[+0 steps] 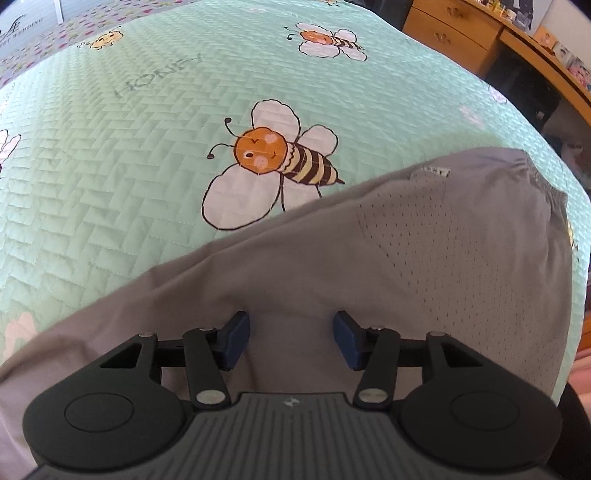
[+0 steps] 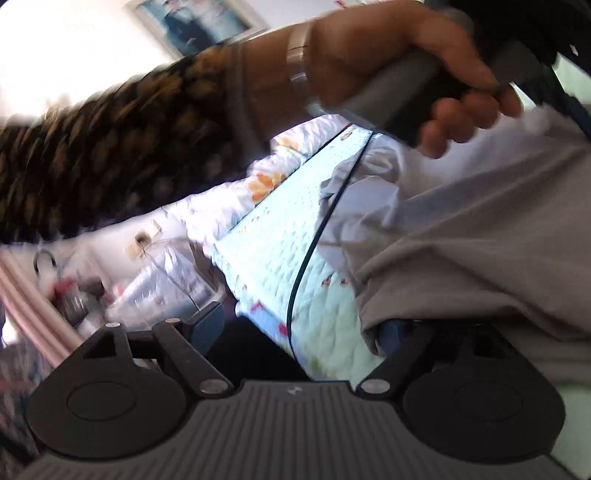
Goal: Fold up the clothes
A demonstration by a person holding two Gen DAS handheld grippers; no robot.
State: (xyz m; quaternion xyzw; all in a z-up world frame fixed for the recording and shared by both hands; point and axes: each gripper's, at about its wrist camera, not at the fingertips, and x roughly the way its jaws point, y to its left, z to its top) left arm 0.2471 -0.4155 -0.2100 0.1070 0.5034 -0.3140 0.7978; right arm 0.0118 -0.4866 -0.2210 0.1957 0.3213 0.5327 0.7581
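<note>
The garment [image 1: 424,258] lies spread on the bed [image 1: 110,166], across the near and right part of the left wrist view — its gathered waistband [image 1: 532,173] at the far right. The left hand-held gripper [image 1: 291,339] hangs over the garment's near edge, cloth between its two fingers. Beyond the garment's far edge sits a bee print [image 1: 273,162] on the quilt. A wooden desk [image 1: 465,29] stands behind the bed, far right. In the right wrist view the right hand-held gripper [image 2: 299,325] sits beside the bed edge — the garment [image 2: 480,240] draped over its right finger, a hand [image 2: 413,62] above.
</note>
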